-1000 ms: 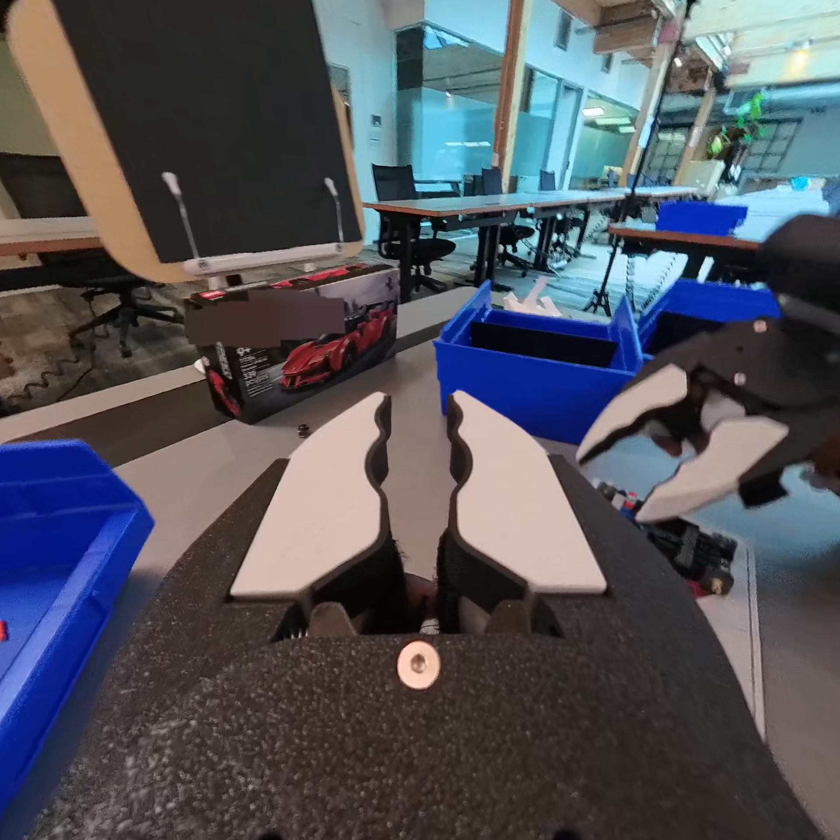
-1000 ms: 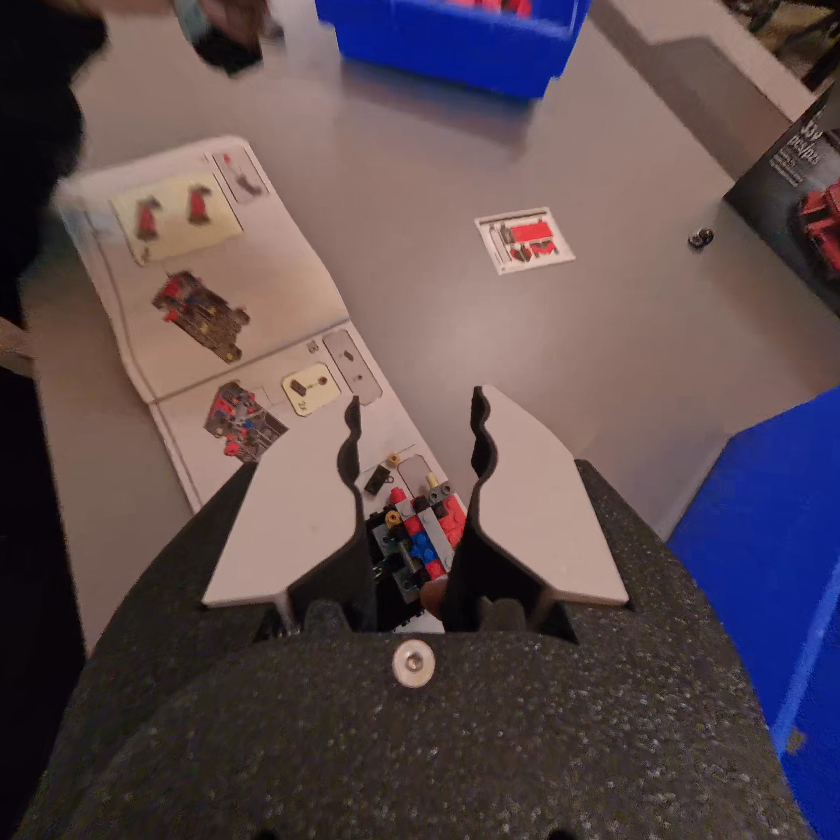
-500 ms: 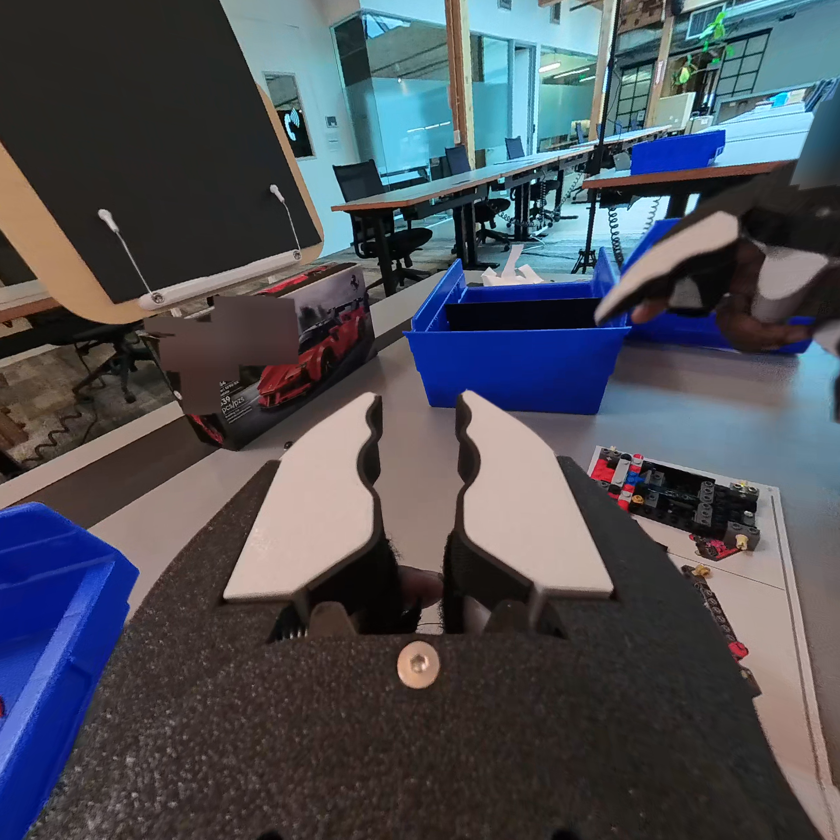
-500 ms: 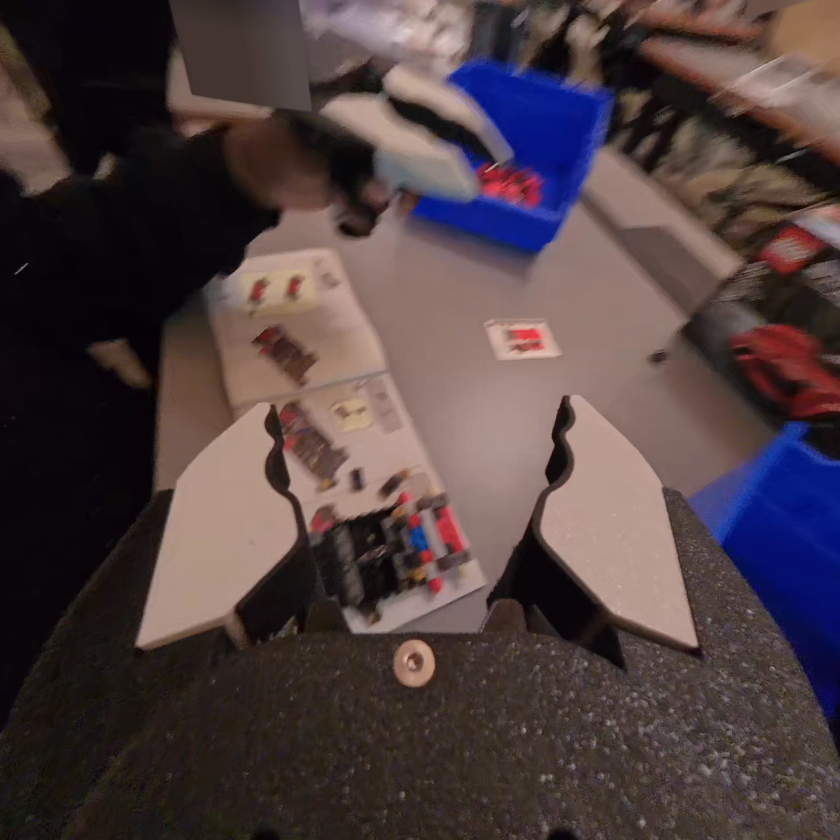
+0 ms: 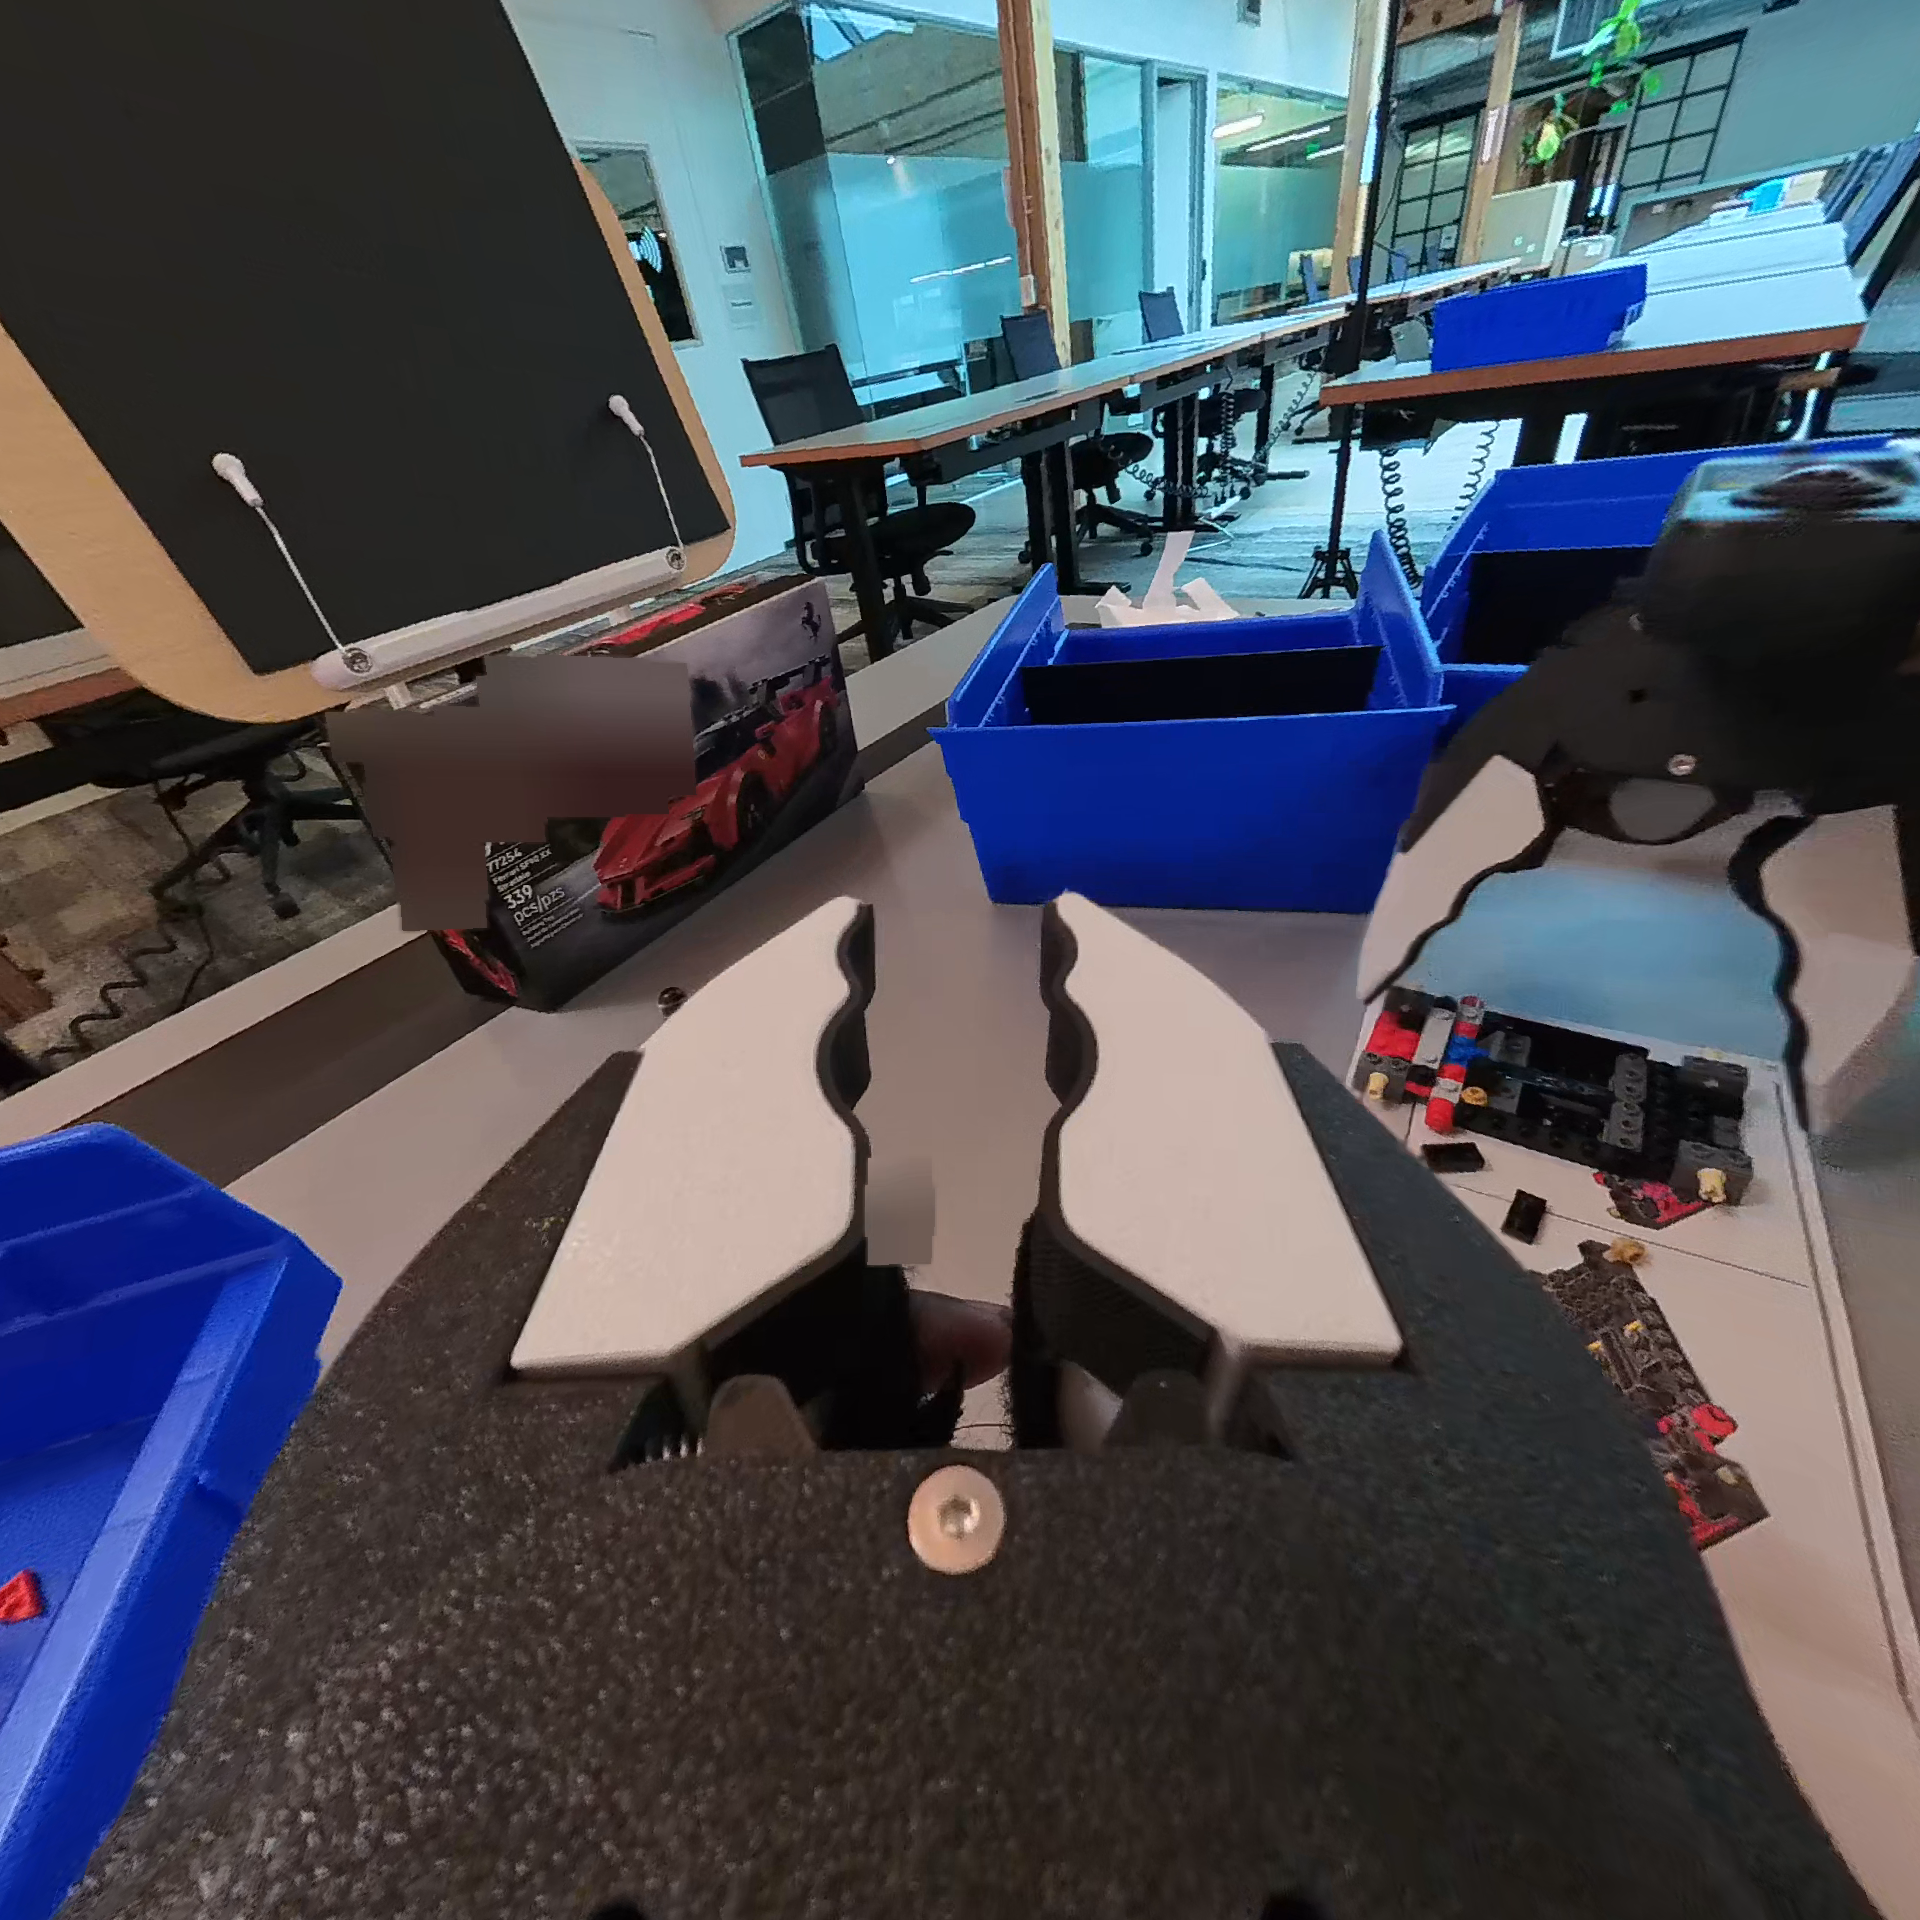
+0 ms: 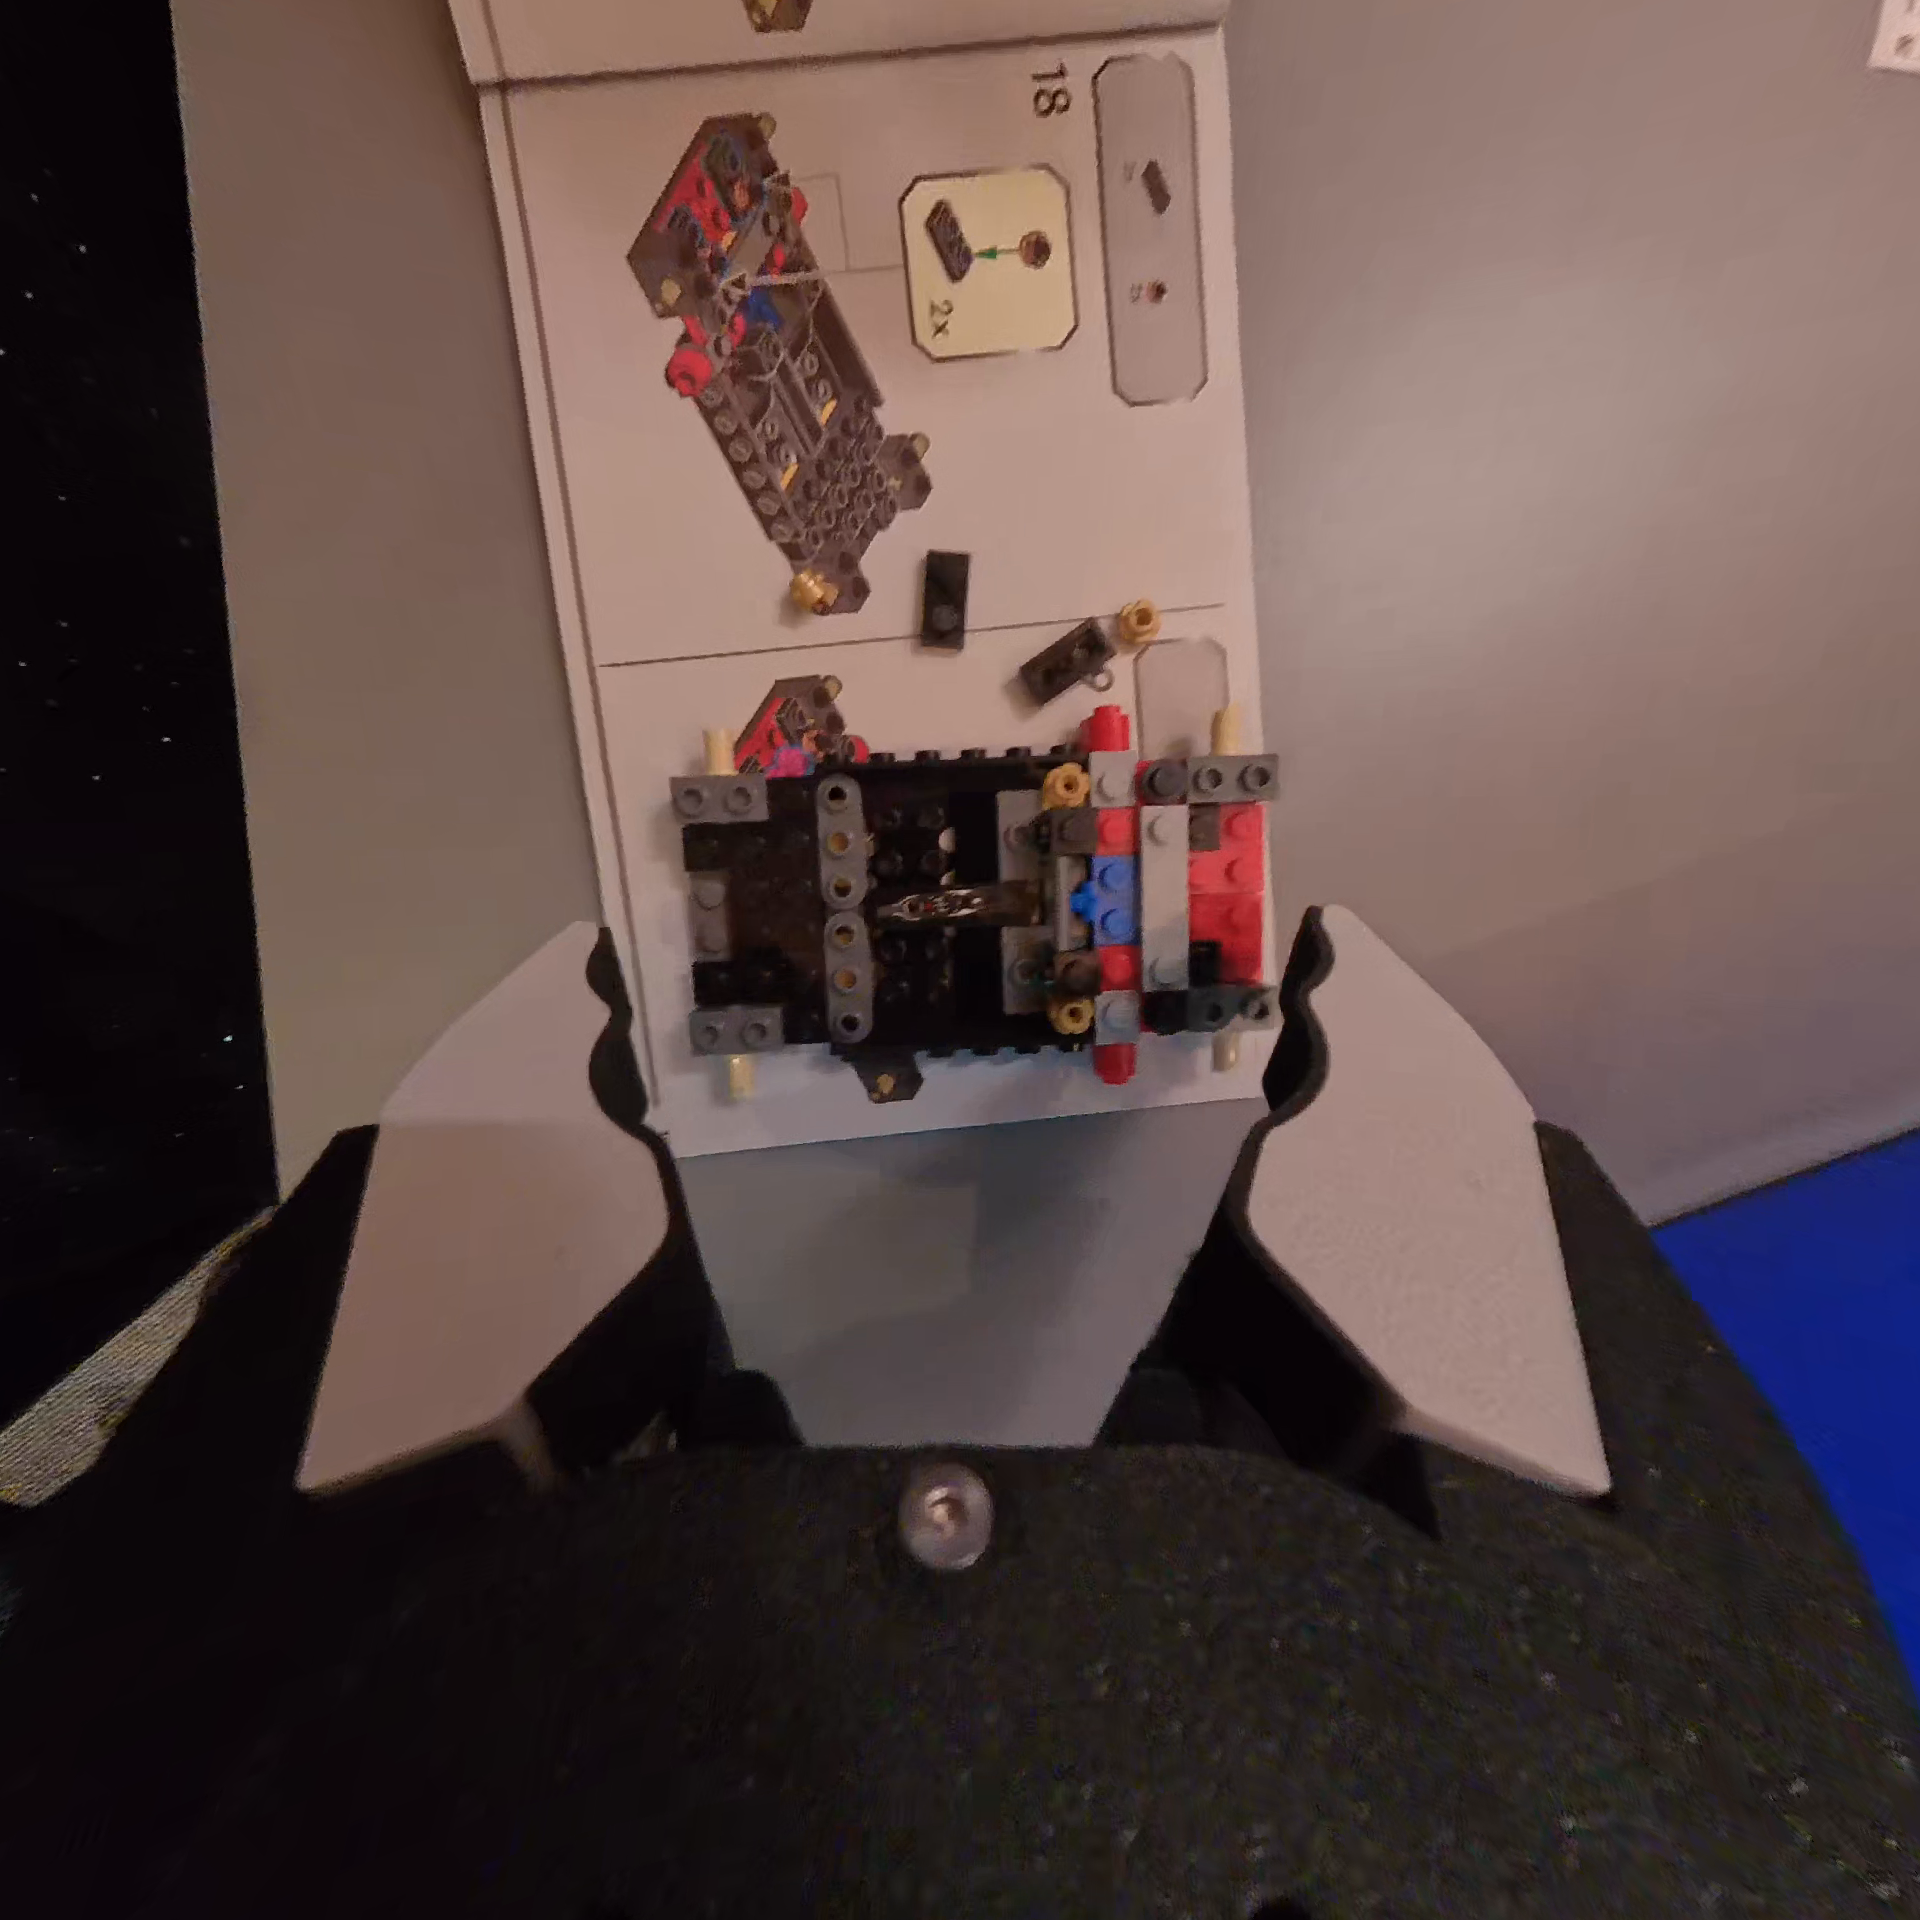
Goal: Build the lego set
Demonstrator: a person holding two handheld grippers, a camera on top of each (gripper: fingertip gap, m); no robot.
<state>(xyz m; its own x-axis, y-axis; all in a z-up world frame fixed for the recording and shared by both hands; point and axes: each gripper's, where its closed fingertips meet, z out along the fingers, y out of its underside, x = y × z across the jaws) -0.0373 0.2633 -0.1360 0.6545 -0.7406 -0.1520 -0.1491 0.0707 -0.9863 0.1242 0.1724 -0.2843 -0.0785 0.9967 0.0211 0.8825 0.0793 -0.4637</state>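
A partly built lego chassis (image 6: pixel 935 904), black with grey, red and blue bricks, lies on the open instruction booklet (image 6: pixel 1039 499). My right gripper (image 6: pixel 956 930) is wide open and empty, pointing down just above the chassis with one finger on each side of it. Two loose black plates (image 6: pixel 943 597) and a gold stud (image 6: pixel 1140 618) lie on the page beyond it. In the left wrist view the chassis (image 5: pixel 1558 1091) sits at the right under the right gripper (image 5: pixel 1579 1049). My left gripper (image 5: pixel 956 935) hovers over the grey table, its fingers a narrow gap apart and empty.
Two blue bins (image 5: pixel 1195 810) stand at the back, and another blue bin (image 5: pixel 135 1351) with a red piece is at the left. The lego box (image 5: pixel 665 810) and a black board on a stand (image 5: pixel 312 312) are behind. A blue bin edge (image 6: pixel 1818 1299) is right of my right gripper. Left tips to right tips: about 25 centimetres.
My right gripper opened wide, swung up, then came down over the chassis. My left gripper stayed roughly in place, with its gap a little wider.
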